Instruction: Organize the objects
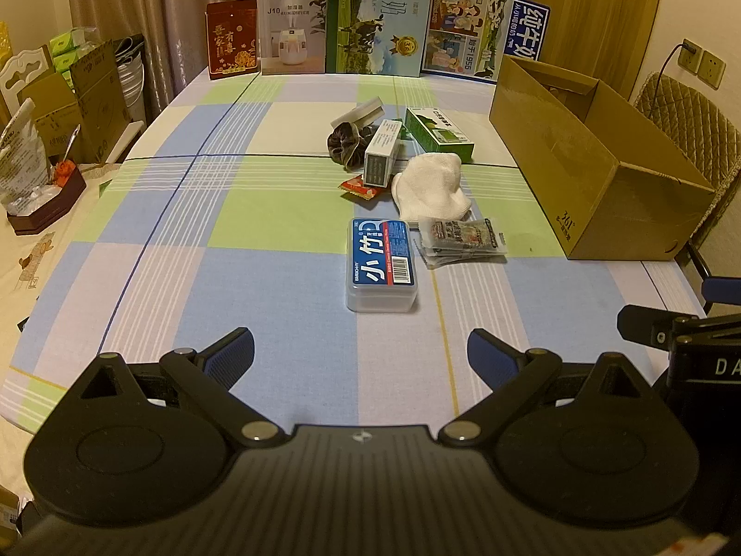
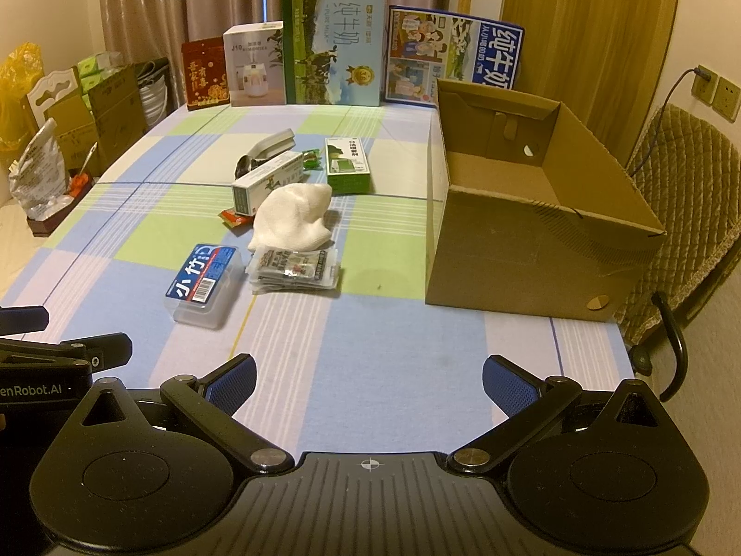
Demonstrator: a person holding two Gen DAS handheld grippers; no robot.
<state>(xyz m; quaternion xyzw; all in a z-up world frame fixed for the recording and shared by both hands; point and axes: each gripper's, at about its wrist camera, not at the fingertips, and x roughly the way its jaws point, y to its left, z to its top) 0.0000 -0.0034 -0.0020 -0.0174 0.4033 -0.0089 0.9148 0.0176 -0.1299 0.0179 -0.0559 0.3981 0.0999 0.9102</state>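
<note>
A clear plastic case with a blue label (image 1: pixel 380 264) (image 2: pixel 204 283) lies nearest, beside a stack of clear packets (image 1: pixel 463 241) (image 2: pixel 296 268). Behind them rest a white cloth (image 1: pixel 430 187) (image 2: pixel 292 218), a red snack wrapper (image 1: pixel 362 187), a long white-green box (image 1: pixel 382 150) (image 2: pixel 268 180), a green box (image 1: pixel 440 133) (image 2: pixel 347 167), a dark scrunchie (image 1: pixel 345 143) and a stapler (image 1: pixel 359 112) (image 2: pixel 273 143). An open, empty cardboard box (image 1: pixel 588 171) (image 2: pixel 532 227) stands at the right. My left gripper (image 1: pixel 361 352) and right gripper (image 2: pixel 368 375) both hover open above the near table edge, holding nothing.
Several upright cartons line the table's far edge, among them a milk carton (image 1: pixel 377 14) (image 2: pixel 334 46) and a humidifier box (image 1: pixel 292 30). A quilted chair (image 2: pixel 681 213) stands right of the cardboard box. Boxes and bags clutter the floor at left (image 1: pixel 69 106).
</note>
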